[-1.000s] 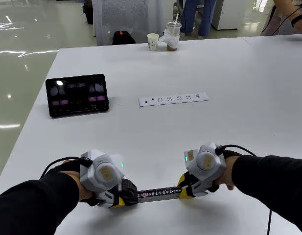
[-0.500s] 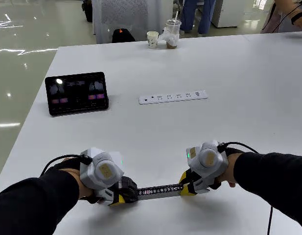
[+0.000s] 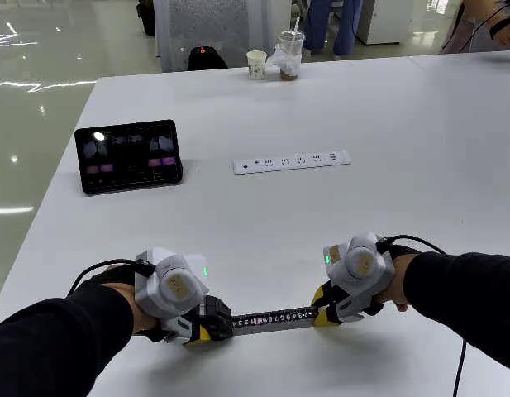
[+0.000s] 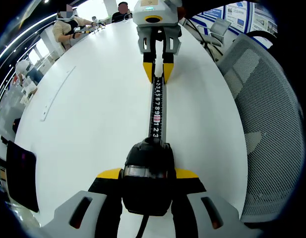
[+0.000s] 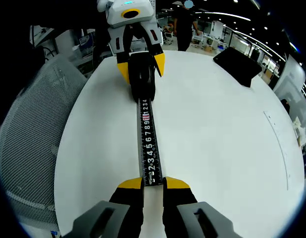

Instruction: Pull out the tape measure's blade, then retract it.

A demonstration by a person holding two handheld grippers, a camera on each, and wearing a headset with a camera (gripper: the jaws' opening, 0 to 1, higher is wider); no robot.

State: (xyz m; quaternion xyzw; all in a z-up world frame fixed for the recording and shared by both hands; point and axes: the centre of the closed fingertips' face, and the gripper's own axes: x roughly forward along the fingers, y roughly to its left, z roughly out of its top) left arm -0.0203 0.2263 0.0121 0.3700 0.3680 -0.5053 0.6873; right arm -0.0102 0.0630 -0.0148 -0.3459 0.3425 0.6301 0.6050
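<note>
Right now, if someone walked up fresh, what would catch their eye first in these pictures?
The numbered blade stretched along the near edge of the white table stands out first. The left gripper clamps the black case, and the right gripper pinches the blade's tip. Further back lie a dark tablet on the left and a white power strip mid-table.

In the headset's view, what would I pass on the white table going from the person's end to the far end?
Tape measure blade → power strip → paper cup. The tablet lies level with the strip, so it is left out.
</note>
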